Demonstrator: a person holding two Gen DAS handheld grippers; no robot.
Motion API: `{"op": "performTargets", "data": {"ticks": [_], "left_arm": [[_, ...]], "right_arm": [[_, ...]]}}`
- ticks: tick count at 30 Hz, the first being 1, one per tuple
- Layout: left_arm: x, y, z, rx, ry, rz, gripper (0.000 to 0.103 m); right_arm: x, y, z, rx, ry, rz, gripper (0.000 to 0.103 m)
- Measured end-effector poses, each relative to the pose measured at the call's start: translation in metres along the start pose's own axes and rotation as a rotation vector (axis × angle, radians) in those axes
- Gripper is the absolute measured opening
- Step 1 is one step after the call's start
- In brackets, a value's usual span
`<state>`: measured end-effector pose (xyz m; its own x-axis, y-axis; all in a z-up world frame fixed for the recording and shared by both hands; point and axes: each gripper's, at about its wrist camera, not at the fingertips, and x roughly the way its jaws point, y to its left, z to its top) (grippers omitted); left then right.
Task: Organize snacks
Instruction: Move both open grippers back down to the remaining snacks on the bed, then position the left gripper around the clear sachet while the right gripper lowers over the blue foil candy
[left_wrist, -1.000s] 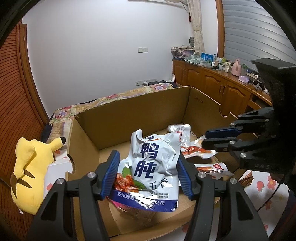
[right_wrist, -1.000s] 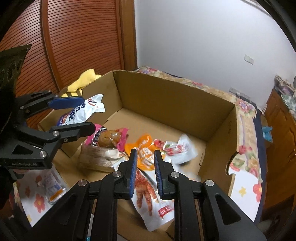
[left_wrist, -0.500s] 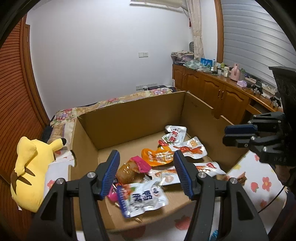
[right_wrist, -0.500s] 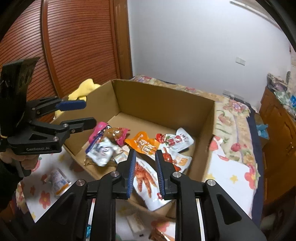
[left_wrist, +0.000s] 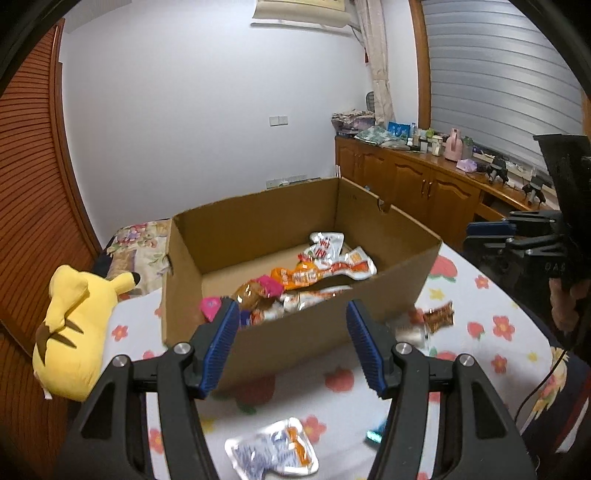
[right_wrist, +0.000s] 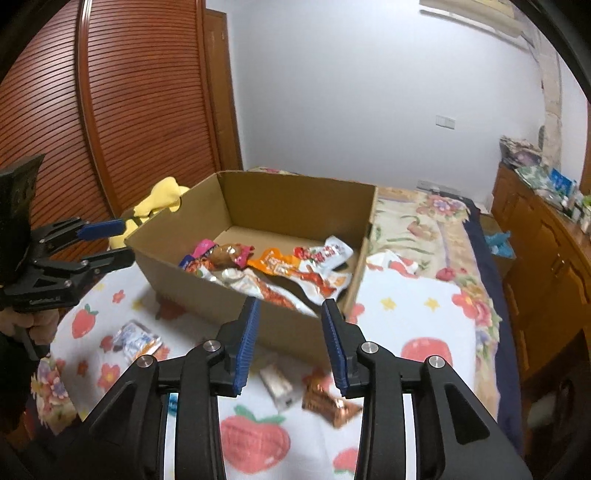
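An open cardboard box (left_wrist: 295, 336) (right_wrist: 295, 192) sits on the fruit-print bedsheet and holds several snack packets (left_wrist: 317, 273) (right_wrist: 280, 266). My left gripper (left_wrist: 290, 343) is open and empty, held back from the box's near wall. A white-and-orange packet (left_wrist: 273, 452) (right_wrist: 135, 341) lies on the sheet just below it. My right gripper (right_wrist: 290, 345) is open and empty, above a white packet (right_wrist: 279, 386) and a brown wrapped snack (right_wrist: 327, 400) (left_wrist: 437, 315) on the sheet.
A yellow plush toy (left_wrist: 74, 317) lies left of the box by the slatted wooden door (right_wrist: 122, 110). Wooden cabinets (left_wrist: 413, 184) with clutter line the right wall. A small teal item (left_wrist: 375, 435) lies on the sheet.
My left gripper let the white duck-snack bag fall into the box, then both grippers pulled back and up from the box. My right gripper went from nearly shut to open.
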<state>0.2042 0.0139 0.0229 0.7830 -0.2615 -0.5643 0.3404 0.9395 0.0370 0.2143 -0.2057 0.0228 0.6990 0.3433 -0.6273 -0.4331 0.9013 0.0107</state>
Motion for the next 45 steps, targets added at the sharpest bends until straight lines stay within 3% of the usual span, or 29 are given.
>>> {"op": "performTargets", "data": {"ticks": [13,19,31,37,45], "left_arm": [[0.001,0.009,-0.079,-0.058,0.096,0.034,0.061],[0.017,0.019,-0.102,-0.105,0.145,0.038,0.061],[0.035,0.020,-0.127,-0.115,0.207,0.058,0.063],[0.038,0.016,-0.135,-0.100,0.191,0.075,0.072],[0.042,0.015,-0.136,-0.089,0.205,0.086,0.079]], "right_arm": [[-0.002,0.027,-0.058,0.040,0.032,0.000,0.050],[0.013,0.033,-0.075,0.071,0.061,0.029,0.050],[0.060,0.094,-0.096,0.025,0.140,0.137,0.051],[0.076,0.110,-0.106,-0.005,0.174,0.130,0.051],[0.082,0.111,-0.109,-0.014,0.181,0.099,0.061]]}}
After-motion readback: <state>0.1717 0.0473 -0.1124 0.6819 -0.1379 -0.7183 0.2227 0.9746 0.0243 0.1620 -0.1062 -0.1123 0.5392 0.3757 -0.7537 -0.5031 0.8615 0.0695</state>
